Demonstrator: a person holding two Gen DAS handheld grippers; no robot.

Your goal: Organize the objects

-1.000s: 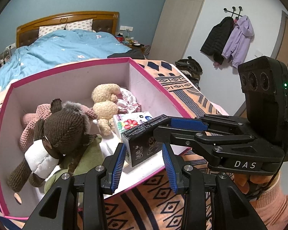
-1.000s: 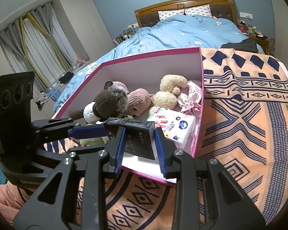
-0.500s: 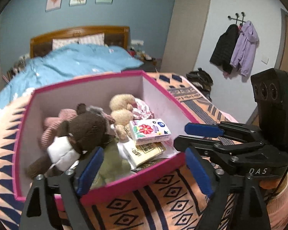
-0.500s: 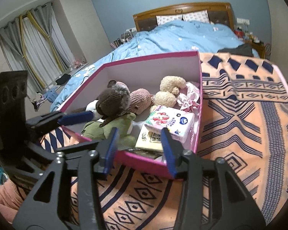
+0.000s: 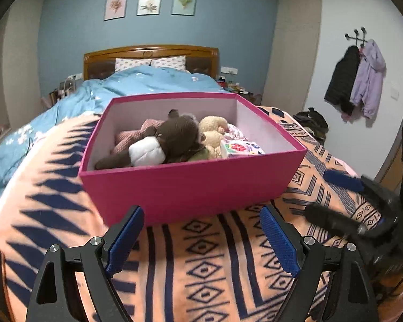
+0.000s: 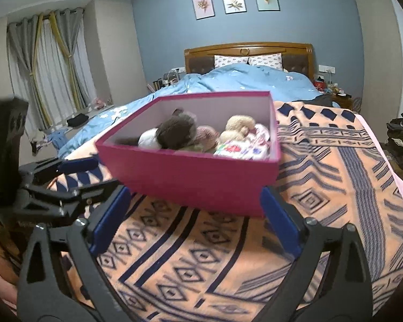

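A pink box point(image 5: 190, 187) sits on an orange blanket point(image 5: 174, 268) with dark blue patterns, spread over the foot of a bed point(image 5: 147, 86) with a blue quilt. Inside the box lie a brown knitted toy point(image 5: 174, 136) with a white muzzle, a pinkish knitted toy point(image 5: 131, 136) behind it, a cream plush toy point(image 5: 212, 128) and a tissue pack point(image 5: 240, 147) printed with a red flower; whatever writing it carries is too small to read. The left gripper point(image 5: 201, 238) hovers over the blanket just in front of the box's near wall, its blue pads spread wide with nothing between them. The right gripper point(image 6: 196, 217) is beside it, its jaws opening at this moment, also empty, with the box's near corner just beyond its tips. No lettering on either tool is legible. 3 framed flower prints point(image 5: 149, 4) hang on the blue wall above the wooden headboard, and 2 jackets point(image 5: 354, 77) hang on hooks at the right.
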